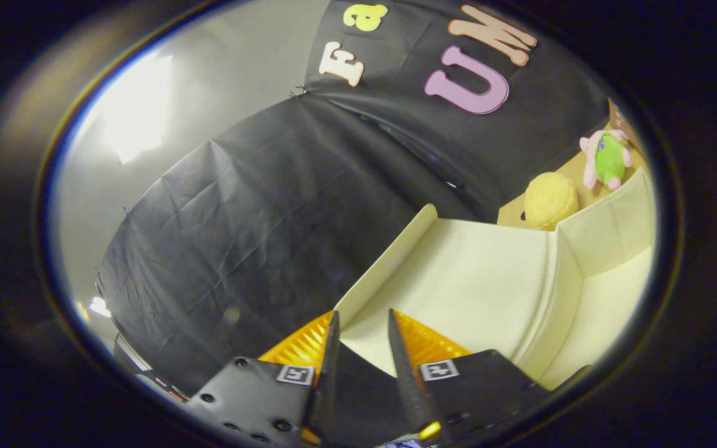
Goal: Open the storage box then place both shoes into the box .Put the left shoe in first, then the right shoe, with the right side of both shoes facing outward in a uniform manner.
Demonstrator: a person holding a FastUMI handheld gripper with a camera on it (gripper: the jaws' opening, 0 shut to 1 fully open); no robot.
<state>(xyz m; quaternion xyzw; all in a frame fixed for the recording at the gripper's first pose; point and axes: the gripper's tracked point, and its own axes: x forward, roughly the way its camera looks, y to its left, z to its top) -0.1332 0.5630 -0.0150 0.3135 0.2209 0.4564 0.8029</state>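
While the jaws [361, 320] pinch the edge of the cream lid [458, 280], which stands raised above the storage box [613, 292], I would swing it fully back, keeping the grip firm until it rests open.

Your gripper [361, 320] is tilted upward, with its two fingers reaching forward and a narrow gap between their tips. The edge of the lifted lid [452, 274] lies in that gap, near the lid's corner, but you cannot tell whether both fingers press on it.
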